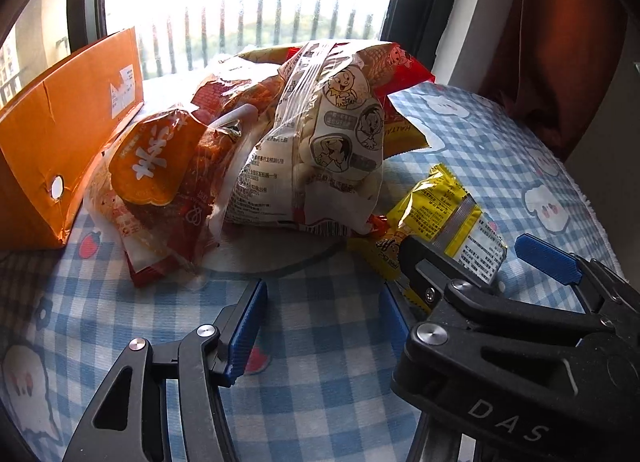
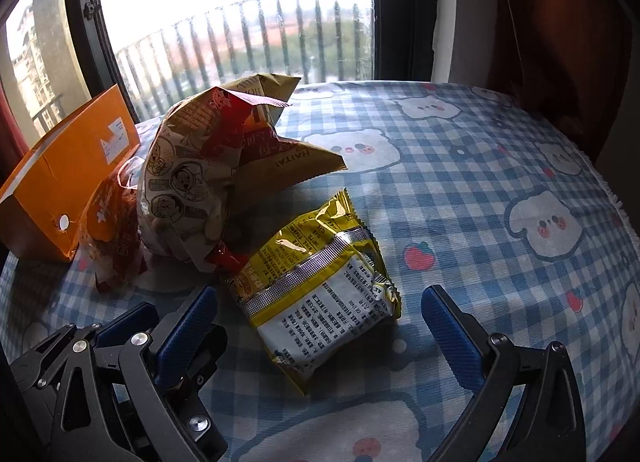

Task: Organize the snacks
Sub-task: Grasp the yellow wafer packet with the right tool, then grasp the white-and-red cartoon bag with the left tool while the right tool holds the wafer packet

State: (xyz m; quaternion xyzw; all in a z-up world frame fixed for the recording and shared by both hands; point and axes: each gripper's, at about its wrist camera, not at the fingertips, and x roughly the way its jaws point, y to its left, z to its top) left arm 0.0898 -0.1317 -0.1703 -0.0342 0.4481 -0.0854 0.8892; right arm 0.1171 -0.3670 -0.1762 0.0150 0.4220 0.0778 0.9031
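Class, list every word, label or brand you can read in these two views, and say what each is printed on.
"DAS": on the black body of the right gripper, cut off at the frame edge.
"HAITAI": on the tan snack bag, seen upside down.
Fine print on the yellow packet, the orange box label and the cartoon bag: too small.

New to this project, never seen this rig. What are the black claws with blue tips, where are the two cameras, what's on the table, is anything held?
No robot here: a person carries two hand-held grippers, each with a fisheye camera looking along its blue-padded fingers. The left wrist view shows the left gripper open over bare checked tablecloth, with the right gripper alongside it. The right wrist view shows the right gripper open around the yellow snack packet, pads not touching it. Behind lie a pile of snack bags and an orange cardboard box. Nothing is held.
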